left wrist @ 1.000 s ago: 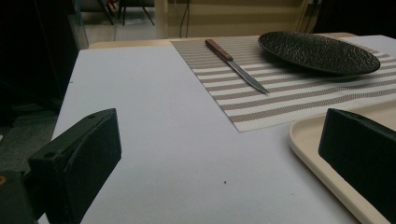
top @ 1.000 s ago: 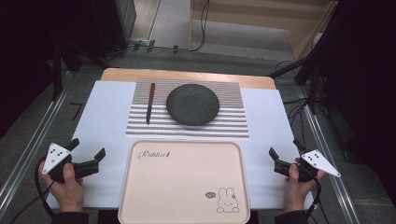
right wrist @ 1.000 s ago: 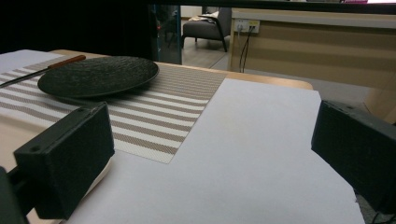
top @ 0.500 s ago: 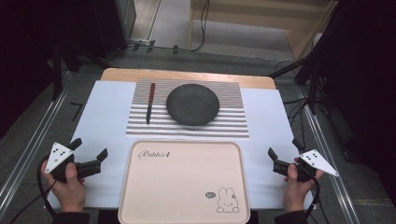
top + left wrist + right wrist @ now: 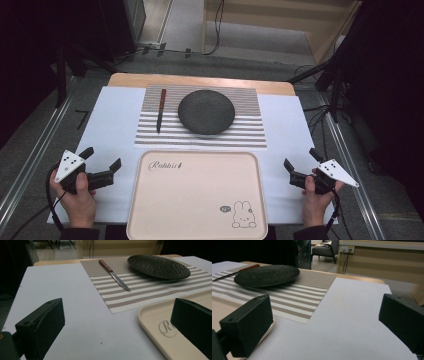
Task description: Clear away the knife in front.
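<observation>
On tray [image 5: 150, 215]: "Rabbit" script [image 5: 167, 165] (rabbit drawing [image 5: 243, 215]).

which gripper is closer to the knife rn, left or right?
Left. The left gripper sits at the near-left of the table, with the knife ahead and slightly to its right. The right gripper is at the near-right, beyond the tray, with the plate between.
</observation>
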A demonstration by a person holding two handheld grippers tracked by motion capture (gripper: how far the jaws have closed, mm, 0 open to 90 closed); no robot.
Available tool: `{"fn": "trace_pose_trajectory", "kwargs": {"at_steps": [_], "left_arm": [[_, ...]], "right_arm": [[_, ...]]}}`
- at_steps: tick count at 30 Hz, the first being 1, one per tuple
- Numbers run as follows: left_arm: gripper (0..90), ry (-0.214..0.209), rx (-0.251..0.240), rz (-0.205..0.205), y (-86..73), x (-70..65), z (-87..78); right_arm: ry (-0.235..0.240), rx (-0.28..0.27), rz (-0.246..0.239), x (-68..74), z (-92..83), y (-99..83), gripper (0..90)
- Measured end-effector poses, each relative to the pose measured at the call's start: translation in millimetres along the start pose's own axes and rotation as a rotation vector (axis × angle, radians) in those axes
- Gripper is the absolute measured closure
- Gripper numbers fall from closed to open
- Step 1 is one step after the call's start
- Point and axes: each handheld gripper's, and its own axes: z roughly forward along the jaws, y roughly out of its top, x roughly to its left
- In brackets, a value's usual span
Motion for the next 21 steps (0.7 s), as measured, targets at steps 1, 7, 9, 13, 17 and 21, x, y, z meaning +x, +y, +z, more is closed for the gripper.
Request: {"fn": "trace_pose_trajectory", "kwargs": {"at_steps": [1,7,9,13,17,21], "left_arm": [[0.0,-0.001,0.002,0.005,3.1,-3.1,0.1],[0.0,-0.022,0.033,0.02,23.9,-18.3,5.6],[0.0,-0.024,0.049,0.024,31.5,-20.9,10.5],[0.0,-0.05,0.055,0.014,47.9,-22.7,19.3],[0.0,-0.064,0.061,0.018,62.3,-23.8,29.6],[0.0,-0.085,0.07,0.019,71.8,-25.5,42.2]], "right_arm": [[0.0,0.0,0.0,0.0,0.0,0.0,0.0],[0.012,0.024,-0.007,4.2,2.1,-1.0,0.0],[0.017,0.022,-0.012,4.3,1.8,-0.6,0.0],[0.021,0.02,-0.007,5.1,2.2,-0.5,0.0],[0.017,0.019,-0.006,4.4,2.8,-1.0,0.0],[0.012,0.014,-0.013,5.3,2.4,-0.6,0.0]]}}
